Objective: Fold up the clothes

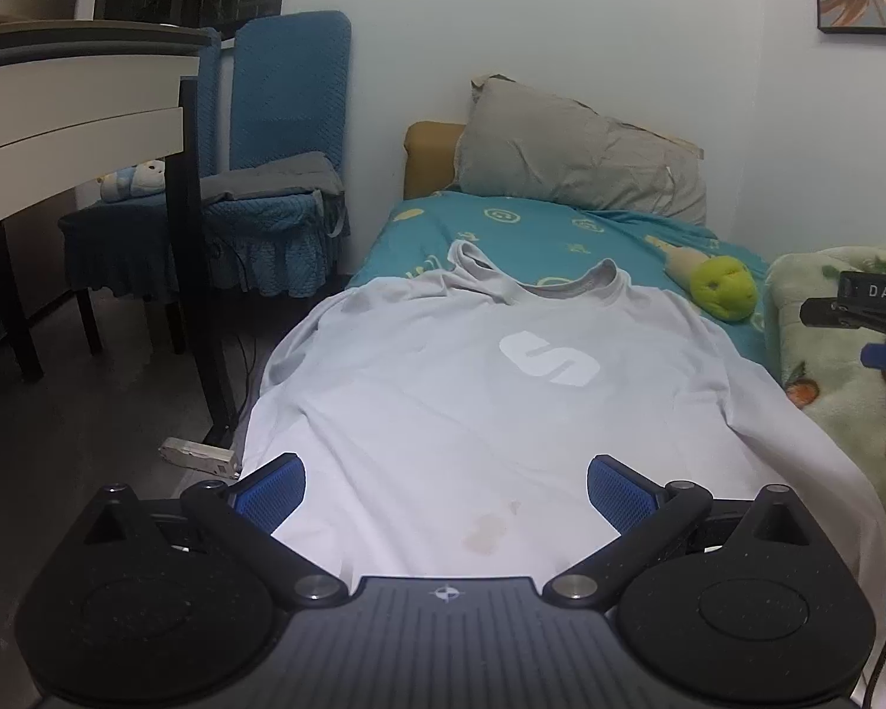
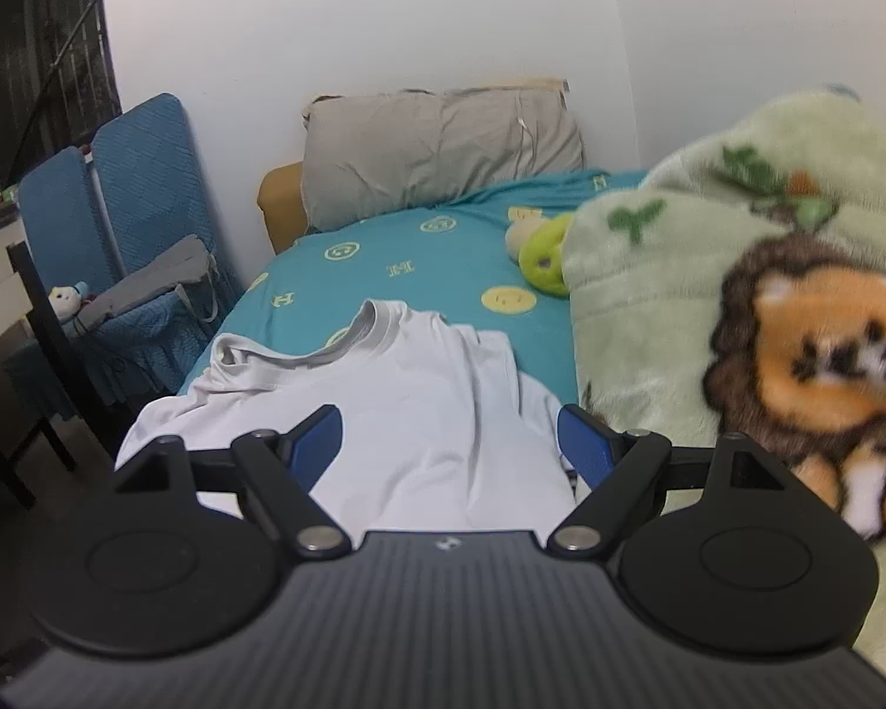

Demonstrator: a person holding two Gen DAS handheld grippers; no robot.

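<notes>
The left gripper [image 1: 446, 493] with blue pads stands spread wide above the lower part of the white short-sleeved T-shirt [image 1: 502, 413], and it holds nothing. The right gripper [image 2: 450, 449] is also spread wide and empty over the same shirt. The shirt lies flat on the teal patterned bed sheet [image 2: 413, 272], beside the green fleece lion blanket [image 2: 738, 295].

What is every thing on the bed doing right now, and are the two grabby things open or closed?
Left tool: open, holding nothing.
Right tool: open, holding nothing.
White T-shirt: spread out, not folded, neck slightly rumpled.
Grey pillow: propped against the wall.
Lion blanket: bunched up beside the shirt.
Green toy: lying on the sheet.
</notes>
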